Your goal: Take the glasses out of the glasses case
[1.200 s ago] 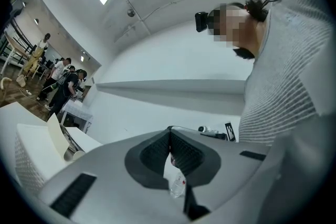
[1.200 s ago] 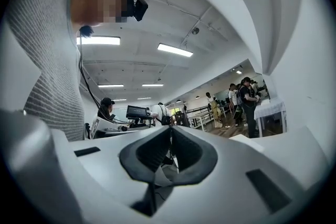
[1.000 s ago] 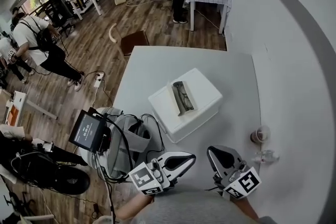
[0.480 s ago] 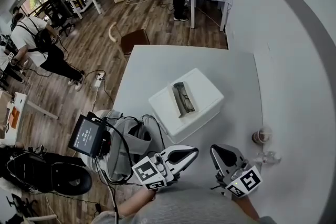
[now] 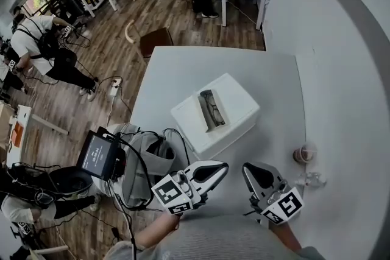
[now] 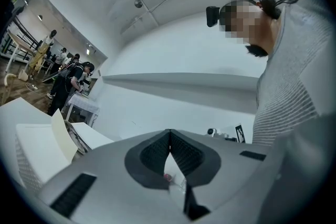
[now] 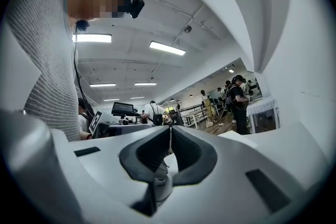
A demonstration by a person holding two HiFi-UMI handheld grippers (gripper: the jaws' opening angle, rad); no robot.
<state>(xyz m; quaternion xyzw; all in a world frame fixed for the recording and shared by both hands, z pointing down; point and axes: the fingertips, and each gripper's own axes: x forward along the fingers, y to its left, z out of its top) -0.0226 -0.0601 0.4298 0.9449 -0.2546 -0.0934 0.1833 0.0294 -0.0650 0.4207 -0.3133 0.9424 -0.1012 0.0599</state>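
- Left gripper (image 5: 214, 170), bottom centre of the head view: jaws closed, nothing between them.
- Right gripper (image 5: 255, 175), beside it: jaws closed, empty.
- Glasses (image 5: 213, 109) lie inside the open glasses case (image 5: 205, 112), frame centre, on a white box (image 5: 239, 104) on the white table (image 5: 173, 70).

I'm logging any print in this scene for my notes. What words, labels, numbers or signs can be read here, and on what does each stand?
No text here can be read as words or numbers.
Tablet screen: light print on dark, too small to read.
Left marker cube and right marker cube: black-and-white square patterns, no letters.
White box and glasses case: no print visible.
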